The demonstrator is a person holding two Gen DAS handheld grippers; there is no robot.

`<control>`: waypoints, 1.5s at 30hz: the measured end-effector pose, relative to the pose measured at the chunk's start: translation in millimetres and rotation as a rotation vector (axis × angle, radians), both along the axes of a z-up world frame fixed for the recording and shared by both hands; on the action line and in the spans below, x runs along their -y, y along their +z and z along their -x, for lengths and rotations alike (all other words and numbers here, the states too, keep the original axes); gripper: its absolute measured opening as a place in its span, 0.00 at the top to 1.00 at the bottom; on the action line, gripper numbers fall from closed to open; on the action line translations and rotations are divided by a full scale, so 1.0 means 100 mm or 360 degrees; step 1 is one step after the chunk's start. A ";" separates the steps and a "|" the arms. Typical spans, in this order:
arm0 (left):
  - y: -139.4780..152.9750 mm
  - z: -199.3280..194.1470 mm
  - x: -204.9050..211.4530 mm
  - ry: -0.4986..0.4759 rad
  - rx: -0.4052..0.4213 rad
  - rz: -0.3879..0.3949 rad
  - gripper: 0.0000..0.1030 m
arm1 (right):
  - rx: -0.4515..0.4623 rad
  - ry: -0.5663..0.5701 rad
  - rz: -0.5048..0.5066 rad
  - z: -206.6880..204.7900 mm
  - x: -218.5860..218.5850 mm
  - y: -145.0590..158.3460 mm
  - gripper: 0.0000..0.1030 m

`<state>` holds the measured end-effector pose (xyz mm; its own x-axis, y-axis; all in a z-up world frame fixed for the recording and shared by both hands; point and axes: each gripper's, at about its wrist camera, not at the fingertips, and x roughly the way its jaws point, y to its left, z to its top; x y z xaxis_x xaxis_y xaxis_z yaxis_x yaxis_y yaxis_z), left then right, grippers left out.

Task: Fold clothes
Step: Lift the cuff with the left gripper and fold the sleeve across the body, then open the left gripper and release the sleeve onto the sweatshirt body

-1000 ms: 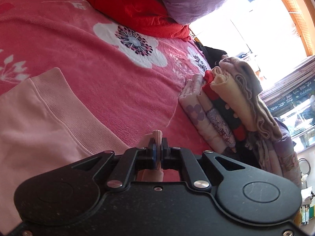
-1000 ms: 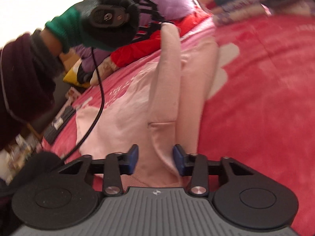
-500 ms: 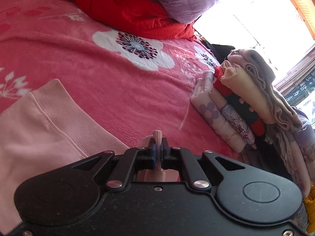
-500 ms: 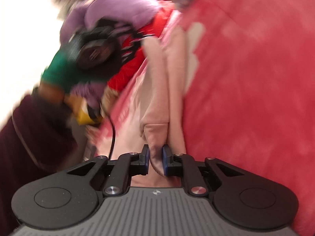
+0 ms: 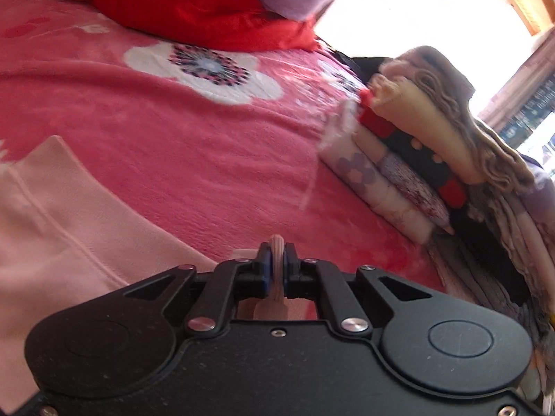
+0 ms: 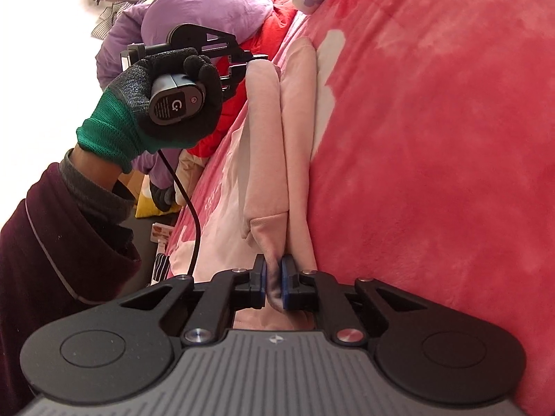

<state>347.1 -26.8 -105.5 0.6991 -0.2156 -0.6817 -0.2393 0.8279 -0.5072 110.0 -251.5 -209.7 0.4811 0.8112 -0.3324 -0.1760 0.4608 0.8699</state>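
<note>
A pale pink garment lies on the pink flowered blanket. My left gripper has a thin fold of its edge between the blue pads; the jaws are opening, but the pads still touch the cloth. In the right wrist view the garment runs as a long doubled-over ridge away from me. My right gripper is shut on the near corner of that ridge. At the far end, a gloved hand holds the left gripper on the garment.
A stack of folded clothes sits on the blanket to the right in the left wrist view. Red cloth and a purple pillow lie at the far side. A dark red sleeve fills the lower left.
My right gripper's jaws closed from wide apart onto the pink garment's corner, and that view rolled. My left gripper kept its fold and shifted; the folded stack now looks nearer.
</note>
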 end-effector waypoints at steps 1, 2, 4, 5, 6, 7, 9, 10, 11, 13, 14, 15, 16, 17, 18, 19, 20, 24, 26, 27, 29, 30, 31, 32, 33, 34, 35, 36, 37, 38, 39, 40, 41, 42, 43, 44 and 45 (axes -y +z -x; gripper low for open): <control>0.03 0.01 0.00 -0.0038 0.0016 0.0004 0.80 | -0.0008 -0.0004 -0.0011 0.00 0.00 0.00 0.92; 0.08 0.07 -0.04 -0.0058 0.0074 0.0034 0.76 | -0.0017 -0.0008 -0.0022 0.01 0.00 -0.01 0.92; 0.19 0.20 -0.14 -0.0120 0.0191 0.0084 0.67 | -0.0033 -0.0018 -0.0043 0.03 0.01 -0.03 0.92; 0.23 0.25 -0.18 -0.0145 0.0223 0.0063 0.67 | -0.0042 -0.0025 -0.0057 0.07 0.04 -0.06 0.92; 0.27 0.31 -0.21 -0.0171 0.0251 0.0036 0.67 | -0.0053 -0.0032 -0.0073 0.07 0.05 -0.07 0.92; 0.28 0.35 -0.23 -0.0200 0.0267 0.0004 0.67 | -0.0060 -0.0039 -0.0084 0.06 0.05 -0.08 0.92; 0.27 0.40 -0.21 -0.0287 0.0258 -0.0102 0.69 | -0.0070 -0.0049 -0.0101 0.08 0.07 -0.09 0.92; 0.25 0.41 -0.17 -0.0341 0.0249 -0.0143 0.75 | -0.0074 -0.0053 -0.0107 0.09 0.07 -0.10 0.92; 0.23 0.43 -0.12 -0.0394 0.0239 -0.0181 0.77 | -0.0076 -0.0057 -0.0111 0.09 0.08 -0.10 0.92; 0.17 0.43 0.02 -0.0467 0.0217 -0.0258 0.85 | -0.0074 -0.0060 -0.0109 0.10 0.09 -0.11 0.92; 0.13 0.40 0.11 -0.0486 0.0207 -0.0296 0.85 | -0.0070 -0.0059 -0.0102 0.10 0.09 -0.12 0.92; 0.09 0.37 0.21 -0.0503 0.0195 -0.0334 0.85 | -0.0066 -0.0059 -0.0096 0.11 0.10 -0.12 0.92; 0.03 0.31 0.31 -0.0539 0.0162 -0.0378 0.85 | -0.0056 -0.0053 -0.0078 0.11 0.09 -0.11 0.92; -0.02 0.25 0.41 -0.0580 0.0124 -0.0424 0.85 | -0.0045 -0.0046 -0.0058 0.11 0.09 -0.09 0.93; -0.06 0.21 0.47 -0.0583 0.0101 -0.0456 0.85 | -0.0034 -0.0040 -0.0039 0.11 0.08 -0.07 0.93; -0.03 0.22 0.45 -0.0571 0.0111 -0.0431 0.85 | -0.0035 -0.0042 -0.0037 0.10 0.07 -0.06 0.93; 0.00 0.23 0.42 -0.0558 0.0128 -0.0389 0.85 | -0.0038 -0.0044 -0.0037 0.09 0.07 -0.05 0.93; 0.25 0.43 0.18 -0.0513 0.0264 -0.0359 0.85 | -0.0047 -0.0056 -0.0038 0.08 0.07 -0.04 0.92; 0.29 0.52 0.08 -0.0535 0.0299 -0.0377 0.85 | -0.0012 -0.0053 0.0001 0.10 0.05 0.01 0.89; 0.29 0.56 0.07 -0.0581 0.0313 -0.0407 0.85 | 0.0014 -0.0056 0.0027 0.11 0.05 0.04 0.87; 0.26 0.62 0.13 -0.0678 0.0331 -0.0498 0.85 | 0.0064 -0.0076 0.0060 0.16 0.05 0.10 0.84; 0.22 0.64 0.19 -0.0720 0.0330 -0.0551 0.85 | 0.0088 -0.0087 0.0076 0.18 0.06 0.13 0.84; 0.17 0.64 0.26 -0.0751 0.0328 -0.0612 0.85 | 0.0106 -0.0101 0.0089 0.19 0.07 0.14 0.84; 0.12 0.63 0.34 -0.0779 0.0326 -0.0674 0.85 | 0.0123 -0.0118 0.0106 0.19 0.08 0.17 0.84; 0.02 0.60 0.45 -0.0835 0.0293 -0.0800 0.85 | 0.0143 -0.0126 0.0124 0.19 0.08 0.19 0.84; -0.09 0.57 0.57 -0.0899 0.0249 -0.0946 0.85 | 0.0163 -0.0125 0.0139 0.19 0.08 0.20 0.84; -0.22 0.53 0.66 -0.0956 0.0187 -0.1061 0.85 | 0.0180 -0.0115 0.0159 0.19 0.06 0.22 0.84; -0.30 0.54 0.69 -0.0976 0.0191 -0.1111 0.85 | 0.0187 -0.0093 0.0187 0.18 0.04 0.22 0.84; -0.30 0.56 0.68 -0.0978 0.0204 -0.1117 0.85 | 0.0180 -0.0068 0.0212 0.17 0.01 0.21 0.84; -0.29 0.57 0.66 -0.0979 0.0213 -0.1114 0.85 | 0.0180 -0.0040 0.0255 0.17 -0.03 0.20 0.84; -0.26 0.59 0.62 -0.0974 0.0220 -0.1087 0.85 | 0.0181 -0.0013 0.0300 0.16 -0.07 0.20 0.85; -0.23 0.60 0.57 -0.0968 0.0225 -0.1054 0.84 | 0.0218 0.0008 0.0354 0.17 -0.11 0.23 0.85; -0.19 0.62 0.51 -0.0948 0.0240 -0.1027 0.84 | 0.0251 0.0029 0.0401 0.17 -0.14 0.27 0.85; -0.16 0.64 0.47 -0.0917 0.0257 -0.1003 0.84 | 0.0269 0.0041 0.0425 0.18 -0.15 0.29 0.84; -0.12 0.66 0.42 -0.0896 0.0274 -0.0967 0.84 | 0.0285 0.0051 0.0446 0.19 -0.16 0.30 0.84; -0.09 0.68 0.37 -0.0886 0.0291 -0.0926 0.84 | 0.0298 0.0047 0.0457 0.20 -0.16 0.31 0.84; -0.06 0.71 0.35 -0.0889 0.0304 -0.0904 0.84 | 0.0316 0.0042 0.0472 0.21 -0.16 0.32 0.84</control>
